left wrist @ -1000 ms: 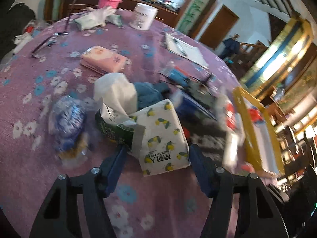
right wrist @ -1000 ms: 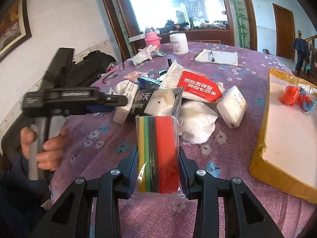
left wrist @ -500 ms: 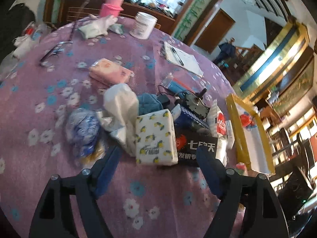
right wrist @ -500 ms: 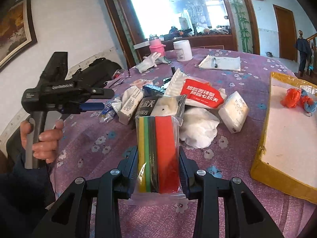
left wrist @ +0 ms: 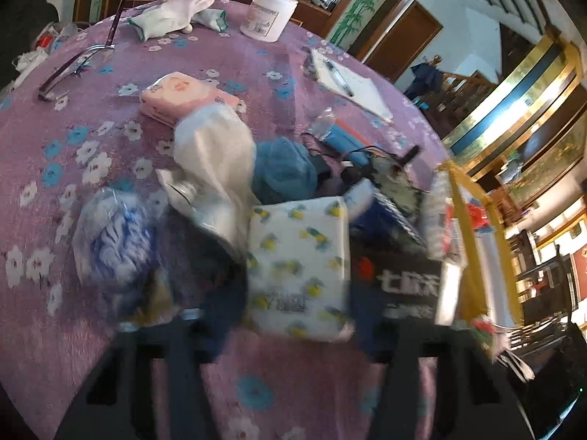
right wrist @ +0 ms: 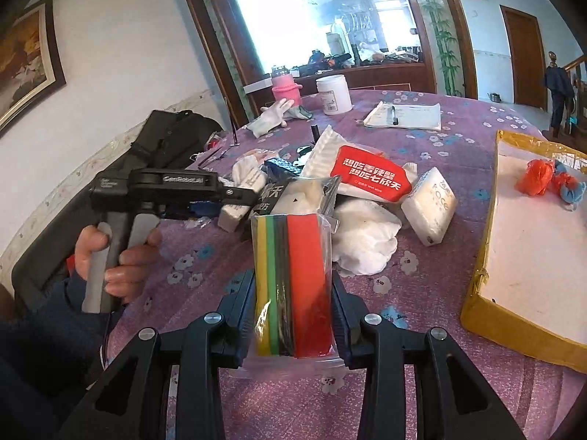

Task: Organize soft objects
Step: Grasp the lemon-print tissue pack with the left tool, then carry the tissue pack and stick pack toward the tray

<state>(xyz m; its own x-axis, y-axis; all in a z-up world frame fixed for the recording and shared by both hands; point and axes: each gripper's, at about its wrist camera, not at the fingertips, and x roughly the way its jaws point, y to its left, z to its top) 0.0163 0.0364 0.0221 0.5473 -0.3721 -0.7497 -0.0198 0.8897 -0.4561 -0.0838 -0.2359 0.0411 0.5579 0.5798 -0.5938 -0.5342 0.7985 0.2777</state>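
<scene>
A pile of soft packs lies on the purple flowered table. In the left wrist view, my left gripper is open, its blurred fingers on either side of a white tissue pack with lemon print. Beside it lie a white cloth, a blue cloth and a black pack. In the right wrist view, my right gripper is shut on a bagged stack of coloured sponges, held above the table. The left gripper also shows there, reaching into the pile.
A yellow cardboard box with orange and blue soft items stands at the right. A red-labelled pack, white tissue pack, white jar, pink container, gloves and notepad lie farther back.
My left gripper has moved forward again onto the lemon-print tissue pack after having pulled back. My right gripper has held still, gripping the sponge stack.
</scene>
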